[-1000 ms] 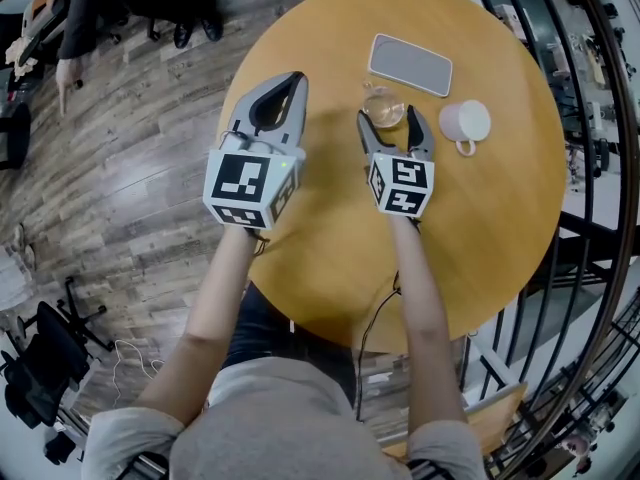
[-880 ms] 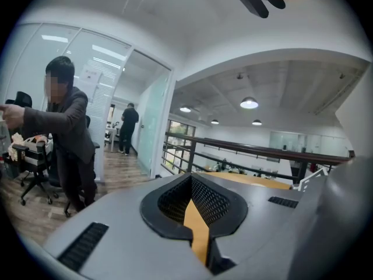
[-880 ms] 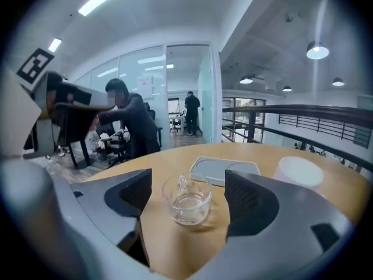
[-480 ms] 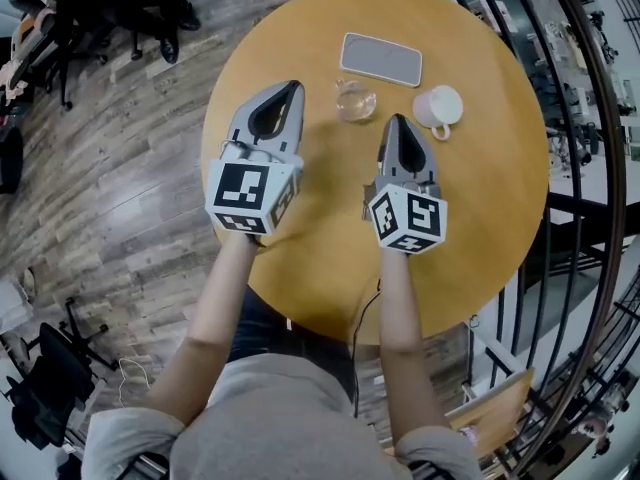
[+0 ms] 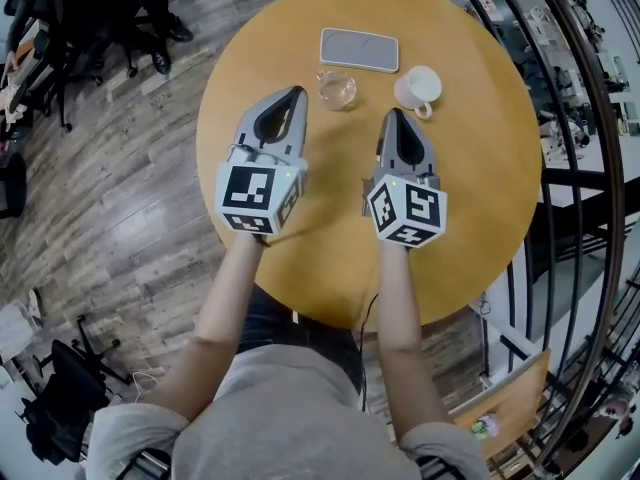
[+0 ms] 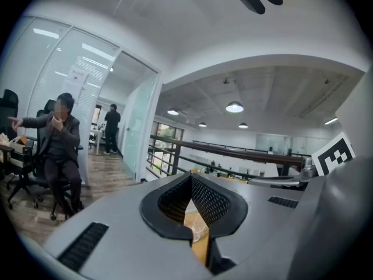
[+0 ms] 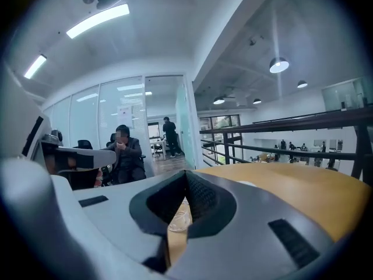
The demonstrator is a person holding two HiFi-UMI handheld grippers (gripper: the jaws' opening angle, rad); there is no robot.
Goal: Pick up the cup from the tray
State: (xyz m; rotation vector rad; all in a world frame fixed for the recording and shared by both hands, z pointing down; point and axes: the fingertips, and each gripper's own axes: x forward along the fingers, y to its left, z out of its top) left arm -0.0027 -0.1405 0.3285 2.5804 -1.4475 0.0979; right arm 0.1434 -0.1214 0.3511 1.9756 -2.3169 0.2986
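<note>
A clear glass cup stands on the round wooden table, just in front of the flat grey tray and off it. A white mug sits to the tray's right, also on the table. My right gripper is shut with nothing in it, its tip a little short of the mug and to the right of the glass. My left gripper is shut and empty, to the left of the glass. The glass cup shows through the gap of the right gripper, and again as the glass cup under the left gripper.
A black metal railing curves round the table's right side. Wood floor lies to the left, with office chairs below. A seated person is beyond the table, and another person stands further back.
My right gripper has let go round the glass cup, drawn back toward me and shut empty. The glass stays on the table. The left gripper has hardly moved.
</note>
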